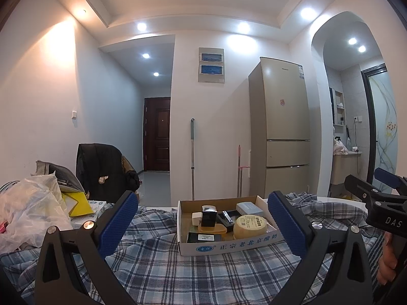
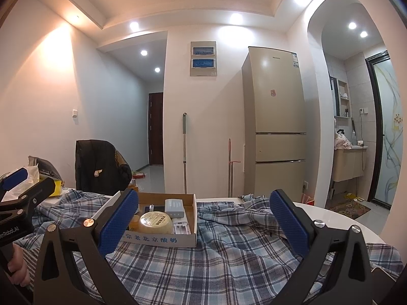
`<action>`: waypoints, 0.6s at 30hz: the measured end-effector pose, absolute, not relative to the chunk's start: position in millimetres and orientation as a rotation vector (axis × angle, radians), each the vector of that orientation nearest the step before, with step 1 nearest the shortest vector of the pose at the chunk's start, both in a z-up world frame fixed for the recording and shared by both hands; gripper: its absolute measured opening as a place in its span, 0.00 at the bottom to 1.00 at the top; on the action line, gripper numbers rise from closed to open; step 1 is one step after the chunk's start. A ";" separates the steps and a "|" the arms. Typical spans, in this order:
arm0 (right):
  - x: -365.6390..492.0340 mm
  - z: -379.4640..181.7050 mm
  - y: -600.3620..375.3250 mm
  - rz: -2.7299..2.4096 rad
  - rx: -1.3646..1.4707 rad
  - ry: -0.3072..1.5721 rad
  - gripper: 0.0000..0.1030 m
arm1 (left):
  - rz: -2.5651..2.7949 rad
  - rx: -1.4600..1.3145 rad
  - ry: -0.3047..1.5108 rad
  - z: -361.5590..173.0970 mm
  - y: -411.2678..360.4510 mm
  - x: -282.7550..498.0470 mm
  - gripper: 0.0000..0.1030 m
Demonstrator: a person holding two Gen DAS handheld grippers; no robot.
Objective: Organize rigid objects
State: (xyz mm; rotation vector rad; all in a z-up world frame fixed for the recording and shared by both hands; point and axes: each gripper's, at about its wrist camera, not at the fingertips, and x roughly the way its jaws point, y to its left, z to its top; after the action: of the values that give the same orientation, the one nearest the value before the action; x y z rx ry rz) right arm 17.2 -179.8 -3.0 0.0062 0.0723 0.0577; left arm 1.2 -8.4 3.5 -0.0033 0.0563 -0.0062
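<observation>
A shallow cardboard box with blue printing sits on a blue plaid cloth. Inside lie several small items: a round yellow tin, a black lighter-like block, a grey-blue case, a small white cube and a dark flat box. My left gripper stands open in front of the box, holding nothing. My right gripper is open too, with the box behind its left finger.
A plastic bag, yellow paper and a bag pile up at the left. A chair with a black jacket stands behind. The white round table edge shows at right. A fridge and mops stand by the wall.
</observation>
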 end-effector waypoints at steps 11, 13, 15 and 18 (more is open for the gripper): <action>15.9 -3.1 -180.7 0.056 0.006 0.070 1.00 | -0.005 -0.002 0.055 3.0 -8.3 1.3 1.00; 16.1 -3.1 -180.6 0.056 0.007 0.070 1.00 | -0.006 -0.002 0.056 2.7 -8.1 1.2 1.00; 16.1 -2.8 -181.1 0.053 0.008 0.070 1.00 | -0.005 -0.003 0.055 3.0 -8.3 1.0 1.00; 15.9 -2.9 -182.1 0.050 0.011 0.070 1.00 | -0.006 -0.002 0.056 2.5 -8.0 1.3 1.00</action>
State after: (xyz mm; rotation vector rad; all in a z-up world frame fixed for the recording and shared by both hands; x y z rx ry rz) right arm 15.9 -182.1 -2.9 0.0109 0.0703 0.0496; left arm 1.3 -8.0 2.5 -0.0023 0.0559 -0.0058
